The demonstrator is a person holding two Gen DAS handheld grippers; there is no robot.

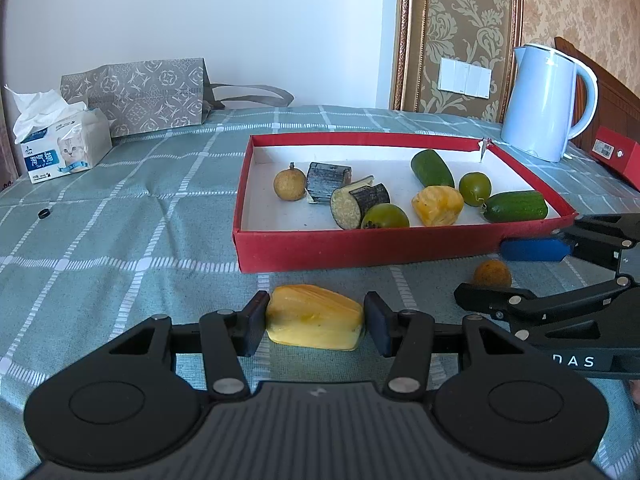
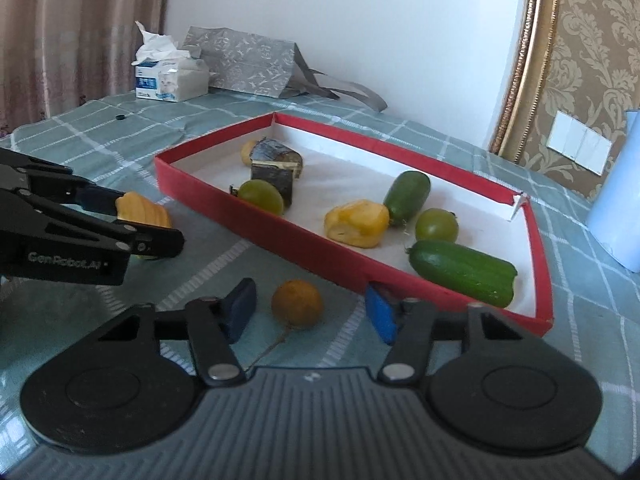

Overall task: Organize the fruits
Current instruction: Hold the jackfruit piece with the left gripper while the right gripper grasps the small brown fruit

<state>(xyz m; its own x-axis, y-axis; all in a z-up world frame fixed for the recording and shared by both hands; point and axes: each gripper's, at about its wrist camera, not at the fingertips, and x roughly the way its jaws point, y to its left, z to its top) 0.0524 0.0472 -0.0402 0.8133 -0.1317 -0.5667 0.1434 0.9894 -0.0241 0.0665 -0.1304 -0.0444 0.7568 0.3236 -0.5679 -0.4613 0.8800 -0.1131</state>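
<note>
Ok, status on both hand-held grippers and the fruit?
Left hand-held gripper shut on yellow fruit piece. Right hand-held gripper open around round brown fruit. Red tray beside, path clear.

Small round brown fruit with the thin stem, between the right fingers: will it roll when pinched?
Likely yes: the small round brown fruit looks near-spherical and sits loose on the checked tablecloth, untouched by either pad. Its thin stem may drag slightly. Probably light and firm.
</note>
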